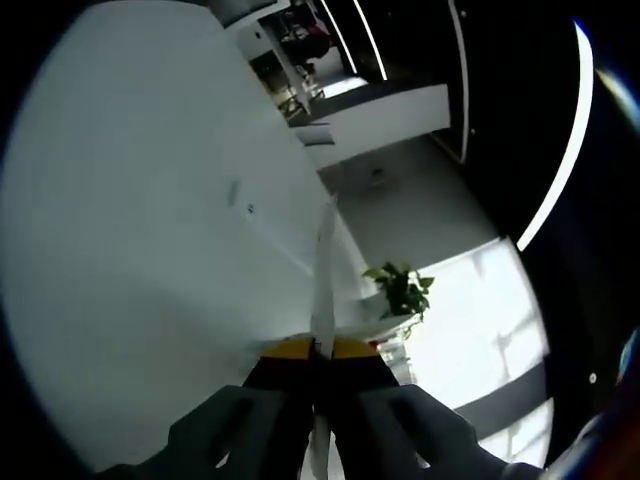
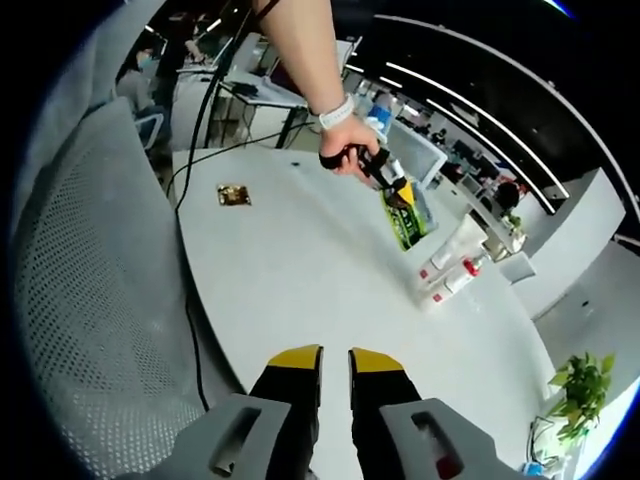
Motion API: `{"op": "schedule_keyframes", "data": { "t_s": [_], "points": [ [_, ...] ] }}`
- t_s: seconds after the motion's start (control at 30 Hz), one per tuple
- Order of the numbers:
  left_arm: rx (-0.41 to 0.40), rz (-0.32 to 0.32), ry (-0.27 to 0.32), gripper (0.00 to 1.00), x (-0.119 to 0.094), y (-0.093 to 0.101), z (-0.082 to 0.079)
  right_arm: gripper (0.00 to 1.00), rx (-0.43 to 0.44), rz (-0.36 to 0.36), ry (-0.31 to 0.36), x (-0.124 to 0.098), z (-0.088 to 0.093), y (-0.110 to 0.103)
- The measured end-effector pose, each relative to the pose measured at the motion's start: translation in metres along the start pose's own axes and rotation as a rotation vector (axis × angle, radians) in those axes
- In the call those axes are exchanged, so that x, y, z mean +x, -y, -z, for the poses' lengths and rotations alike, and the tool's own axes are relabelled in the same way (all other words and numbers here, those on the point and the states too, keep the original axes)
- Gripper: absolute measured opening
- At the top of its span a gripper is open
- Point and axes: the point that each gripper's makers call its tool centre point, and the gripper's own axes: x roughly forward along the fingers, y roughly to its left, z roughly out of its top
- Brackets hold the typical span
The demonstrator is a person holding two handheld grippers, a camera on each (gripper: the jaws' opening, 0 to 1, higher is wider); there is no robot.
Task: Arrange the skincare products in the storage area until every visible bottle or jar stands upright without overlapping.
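Right gripper (image 2: 335,356) lowest in its own view, yellow-tipped jaws a little apart with nothing between, held over the near edge of a white table (image 2: 300,290)

Mesh chair (image 2: 90,300) to the left of it, with a black cable (image 2: 190,300) along the table edge

Farther across the table, a small brown packet (image 2: 233,195) lying flat, alone

Beyond, a hand (image 2: 345,158) gripping the left gripper (image 2: 392,188), clamped on a green pouch (image 2: 408,218) just over the tabletop

Right of the pouch, bottles (image 2: 450,280) with red caps, apparently lying on their sides close together

Plant (image 2: 582,385) past the far table edge

Left gripper view: left gripper (image 1: 320,348) shut on the pouch (image 1: 323,270), seen edge-on as a thin pale strip against the table (image 1: 150,250), plant (image 1: 402,290) behind
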Motion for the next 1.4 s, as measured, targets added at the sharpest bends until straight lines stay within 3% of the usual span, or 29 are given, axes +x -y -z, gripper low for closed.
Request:
{"op": "schedule_keyframes", "data": {
  "t_s": [1.4],
  "points": [
    [-0.037,-0.031,-0.031,0.00,0.027,-0.031,0.011,0.00,-0.013,-0.015,-0.044,0.003,0.008,-0.003]
  ]
}}
